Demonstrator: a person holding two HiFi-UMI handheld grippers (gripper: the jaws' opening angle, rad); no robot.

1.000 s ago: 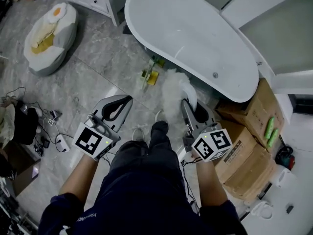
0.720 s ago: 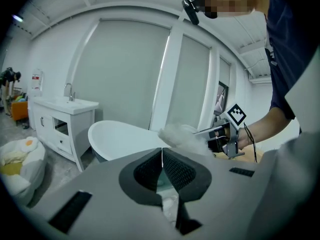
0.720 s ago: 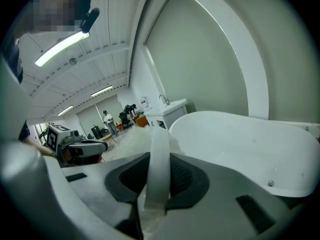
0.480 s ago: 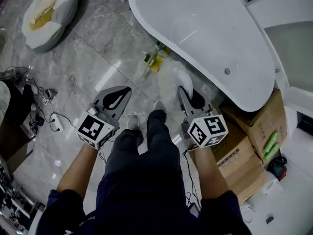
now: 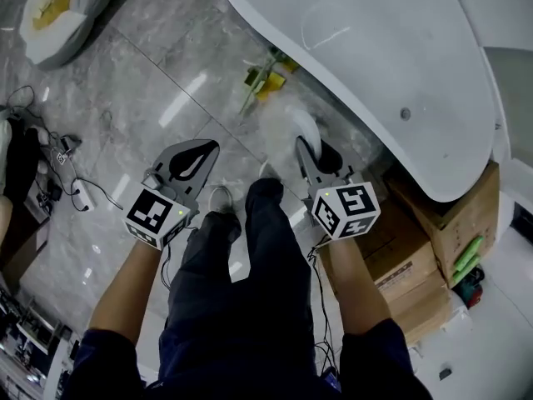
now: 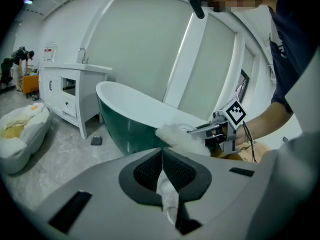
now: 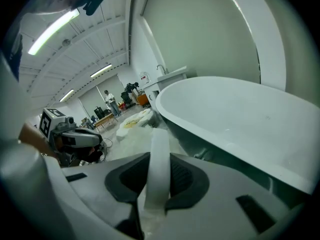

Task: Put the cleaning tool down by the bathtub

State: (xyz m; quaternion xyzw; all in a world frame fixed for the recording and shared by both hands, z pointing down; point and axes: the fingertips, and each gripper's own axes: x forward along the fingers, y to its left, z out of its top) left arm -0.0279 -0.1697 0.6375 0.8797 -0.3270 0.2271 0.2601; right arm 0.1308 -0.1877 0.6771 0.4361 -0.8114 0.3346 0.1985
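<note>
Right below the rim of the big white bathtub (image 5: 391,65), your cleaning tool (image 5: 285,127) has its fluffy white head close against the tub's side, its white handle pinched in your right gripper (image 5: 301,146), while your left gripper (image 5: 212,144), jaws pressed together on nothing, sits well apart

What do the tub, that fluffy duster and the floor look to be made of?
Tub: smooth, glossy white inside, probably acrylic or enamel.
Duster: soft white fluff, likely microfibre; its handle looks like matte white plastic.
Floor: polished grey veined stone or tile, showing glare.
</note>
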